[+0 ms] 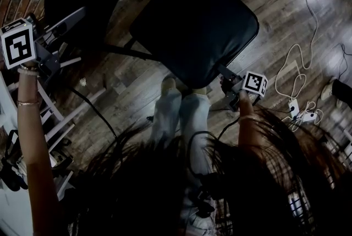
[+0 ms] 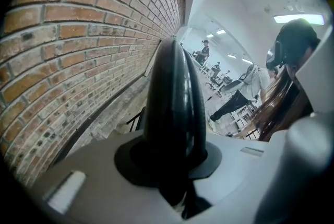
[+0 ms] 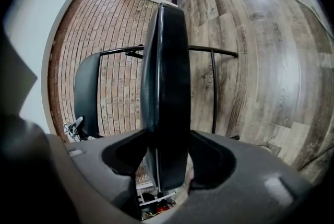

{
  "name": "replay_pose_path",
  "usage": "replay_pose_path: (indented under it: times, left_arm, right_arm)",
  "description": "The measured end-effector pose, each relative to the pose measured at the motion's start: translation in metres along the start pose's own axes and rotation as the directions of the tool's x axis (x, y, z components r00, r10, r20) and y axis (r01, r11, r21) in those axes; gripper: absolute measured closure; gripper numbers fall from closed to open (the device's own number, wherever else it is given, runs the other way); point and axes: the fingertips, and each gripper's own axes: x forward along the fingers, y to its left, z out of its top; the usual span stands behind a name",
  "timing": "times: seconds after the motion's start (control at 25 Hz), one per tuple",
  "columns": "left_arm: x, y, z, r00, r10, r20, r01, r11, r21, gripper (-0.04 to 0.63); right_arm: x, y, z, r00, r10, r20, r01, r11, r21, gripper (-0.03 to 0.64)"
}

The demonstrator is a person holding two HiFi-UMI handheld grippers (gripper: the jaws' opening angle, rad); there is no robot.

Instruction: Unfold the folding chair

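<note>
Currently the left gripper clamps the chair's backrest, forearm raised straight; the right gripper pinches the seat front edge, arm extended forward.

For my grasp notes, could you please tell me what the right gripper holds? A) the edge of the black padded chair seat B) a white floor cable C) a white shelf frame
A: its own view shows the right gripper clamped on the edge of the black padded chair seat.
</note>
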Motion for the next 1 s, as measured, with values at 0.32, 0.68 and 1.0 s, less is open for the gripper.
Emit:
replay_pose_path:
  times: [0.32, 0.68, 1.0]
  left_arm:
    - [0.002, 0.005, -0.001, 1.000, -0.010, -0.007, 0.010, 1.000, 0.001, 0.518]
    - [0.006, 0.005, -0.006, 0.998, -0.069, -0.009, 0.068, 0.997, -0.035, 0.515]
    - [0.010, 0.016, -0.009, 0.997, -0.078, -0.021, 0.076, 0.995, -0.057, 0.509]
  right_arm:
    - [0.000, -0.005, 0.000, 1.000, -0.021, 0.022, 0.021, 1.000, 0.001, 0.380]
    - [0.003, -0.008, -0.004, 0.998, -0.043, 0.051, 0.042, 0.999, 0.023, 0.380]
    - [0.003, -0.018, -0.008, 0.992, -0.107, 0.063, 0.104, 0.993, 0.049, 0.382]
